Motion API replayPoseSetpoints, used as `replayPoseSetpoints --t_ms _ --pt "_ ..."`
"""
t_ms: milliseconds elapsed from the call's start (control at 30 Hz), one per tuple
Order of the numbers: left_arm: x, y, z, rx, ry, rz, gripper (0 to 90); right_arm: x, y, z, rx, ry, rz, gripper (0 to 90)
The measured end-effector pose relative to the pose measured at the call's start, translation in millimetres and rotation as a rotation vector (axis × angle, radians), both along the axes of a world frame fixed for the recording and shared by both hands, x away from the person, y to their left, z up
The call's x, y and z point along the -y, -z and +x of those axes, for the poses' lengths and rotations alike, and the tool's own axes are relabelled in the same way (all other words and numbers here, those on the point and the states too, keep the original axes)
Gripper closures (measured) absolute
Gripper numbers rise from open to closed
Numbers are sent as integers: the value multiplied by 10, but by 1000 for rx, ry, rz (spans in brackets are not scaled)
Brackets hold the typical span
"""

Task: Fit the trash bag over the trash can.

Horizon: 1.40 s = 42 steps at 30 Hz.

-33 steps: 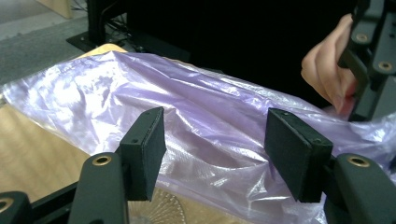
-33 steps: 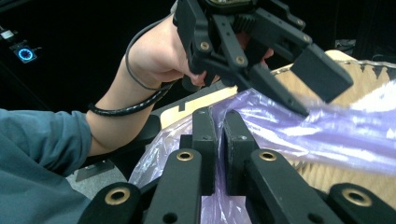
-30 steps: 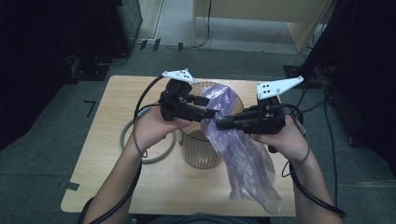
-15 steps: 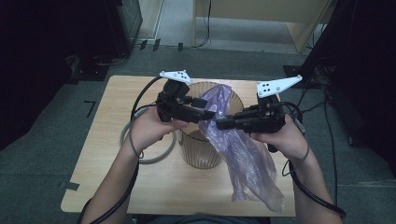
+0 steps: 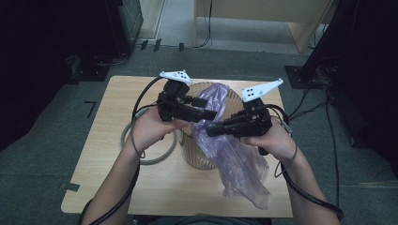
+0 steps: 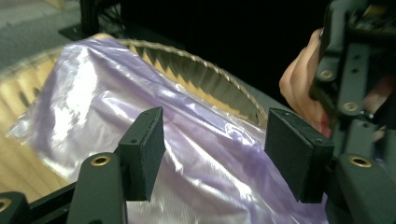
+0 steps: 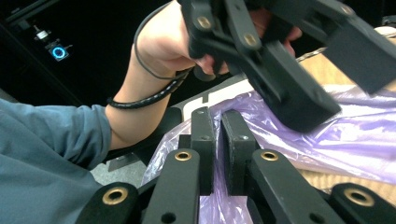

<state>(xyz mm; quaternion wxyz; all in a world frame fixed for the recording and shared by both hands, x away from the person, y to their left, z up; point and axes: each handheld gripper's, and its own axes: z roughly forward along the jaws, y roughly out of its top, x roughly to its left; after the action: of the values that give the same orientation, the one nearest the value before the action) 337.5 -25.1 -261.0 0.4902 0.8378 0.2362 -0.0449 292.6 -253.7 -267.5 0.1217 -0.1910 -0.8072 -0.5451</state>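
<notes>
The right gripper is clamped on the purple bag, which drapes over the bin rim below both. The left gripper hovers just above the bag, jaws apart.

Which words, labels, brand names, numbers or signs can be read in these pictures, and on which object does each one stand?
None: no word, number or brand is readable.
The purple plastic bag and the ribbed bin carry no print.
The white plates on the grippers show black dots, no text.
A device in the dark shows a glowing blue ring, a light and not a letter.
</notes>
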Motion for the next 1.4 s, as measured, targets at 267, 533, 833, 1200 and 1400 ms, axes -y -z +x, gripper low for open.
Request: replayPoseSetpoints --t_ms 267,533,833,1200,1400 --pt "-61 -57 -42 29 -12 -9 372 16 -74 -60 25 -8 13 859" --pt "-198 -127 -14 70 -64 -45 363 182 -10 175 24 101 5 859" --pt "-189 -88 11 63 -65 -38 360 195 68 316 118 237 2 584" --pt "-179 -61 -16 65 -31 -44 360 308 74 297 207 318 40 340" --pt "-121 1 -27 58 -1 -38 359 426 73 270 202 319 57 389"
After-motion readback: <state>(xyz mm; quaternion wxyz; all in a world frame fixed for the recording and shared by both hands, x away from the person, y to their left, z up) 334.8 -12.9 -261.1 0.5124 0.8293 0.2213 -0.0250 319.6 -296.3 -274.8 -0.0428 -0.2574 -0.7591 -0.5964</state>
